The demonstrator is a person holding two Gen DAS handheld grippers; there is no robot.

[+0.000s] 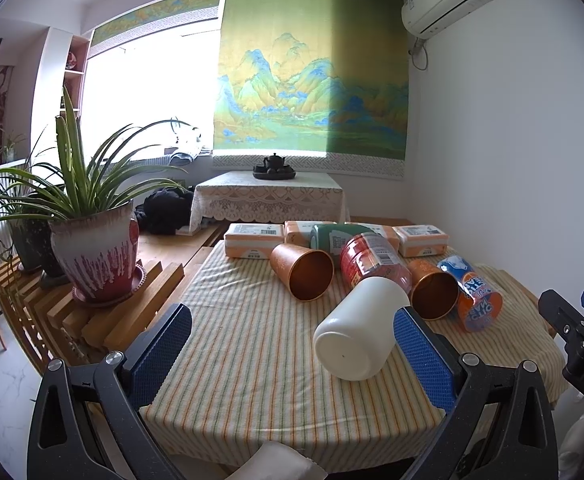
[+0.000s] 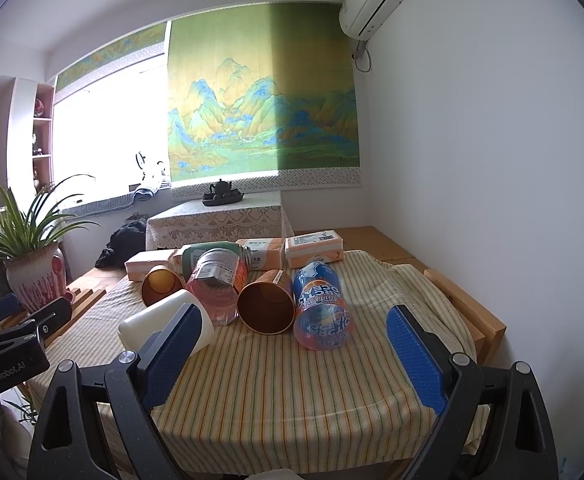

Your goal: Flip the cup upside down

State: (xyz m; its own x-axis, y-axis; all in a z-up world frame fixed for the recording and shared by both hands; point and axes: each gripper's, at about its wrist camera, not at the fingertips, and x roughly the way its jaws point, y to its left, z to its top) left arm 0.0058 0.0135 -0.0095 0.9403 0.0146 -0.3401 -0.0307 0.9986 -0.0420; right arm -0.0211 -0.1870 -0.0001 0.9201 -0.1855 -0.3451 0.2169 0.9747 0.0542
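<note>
From my right wrist feed I read "GenRobot.AI" in pale letters on the black body of the left gripper [image 2: 31, 328] at the frame's left edge, and "ARCTIC OCEAN" upside down on the blue and orange bottle [image 2: 323, 312] lying on the striped cloth. On the left wrist feed the right gripper [image 1: 572, 316] carried "DAS", cut off at the edge. The jar's barcode label [image 1: 376, 254] seemed too small to read.

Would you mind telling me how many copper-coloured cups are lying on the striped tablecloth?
2. One copper cup lies left of the red jar; the other copper cup lies between that jar and the blue-orange cup. None seems hidden.
</note>
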